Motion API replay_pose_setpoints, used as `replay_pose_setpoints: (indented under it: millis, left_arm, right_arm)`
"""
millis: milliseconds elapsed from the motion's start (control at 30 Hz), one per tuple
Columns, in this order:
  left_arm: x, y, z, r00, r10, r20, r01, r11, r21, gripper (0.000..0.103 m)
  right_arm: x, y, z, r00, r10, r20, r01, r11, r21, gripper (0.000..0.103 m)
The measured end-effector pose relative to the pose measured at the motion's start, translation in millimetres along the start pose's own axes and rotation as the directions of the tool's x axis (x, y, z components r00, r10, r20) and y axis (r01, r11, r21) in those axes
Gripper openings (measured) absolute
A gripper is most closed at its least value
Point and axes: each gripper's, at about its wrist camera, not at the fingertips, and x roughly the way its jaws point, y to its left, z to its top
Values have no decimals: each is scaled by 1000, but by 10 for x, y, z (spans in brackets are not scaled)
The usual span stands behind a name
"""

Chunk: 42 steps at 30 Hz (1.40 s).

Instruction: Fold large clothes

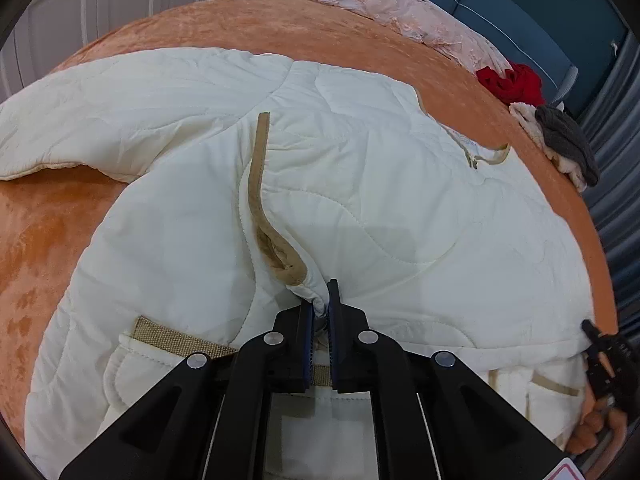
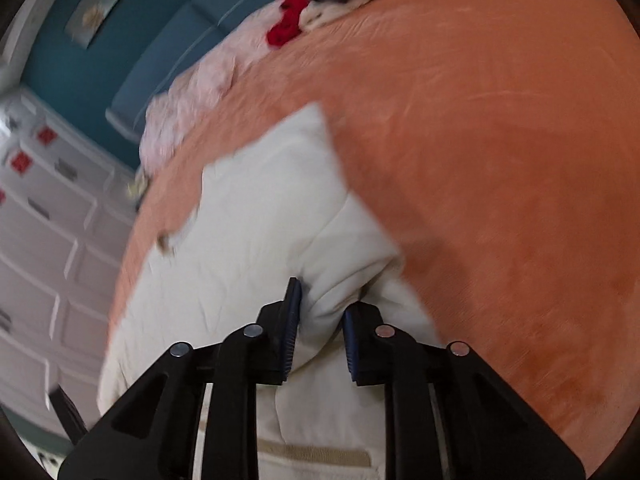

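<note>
Both tools clamp the quilted cream jacket (image 1: 360, 184): left tool (image 1: 323, 304) at the placket, right tool (image 2: 320, 316) on a bunched fold. Lift evenly, keeping the fabric taut.

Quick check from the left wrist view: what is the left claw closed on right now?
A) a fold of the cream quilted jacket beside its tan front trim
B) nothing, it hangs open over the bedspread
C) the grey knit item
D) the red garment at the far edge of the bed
A: the left claw pinches a bunched fold of the cream quilted jacket, just below the tan front trim.
</note>
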Motion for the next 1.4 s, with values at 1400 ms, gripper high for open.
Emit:
replay_pose_setpoints:
  millis: [1400]
  left_arm:
    - [-775, 3899, 852, 976, 156, 149, -10, 721, -692, 23]
  right_arm:
    - [741, 2156, -1770, 986, -132, -100, 38, 769, -638, 20]
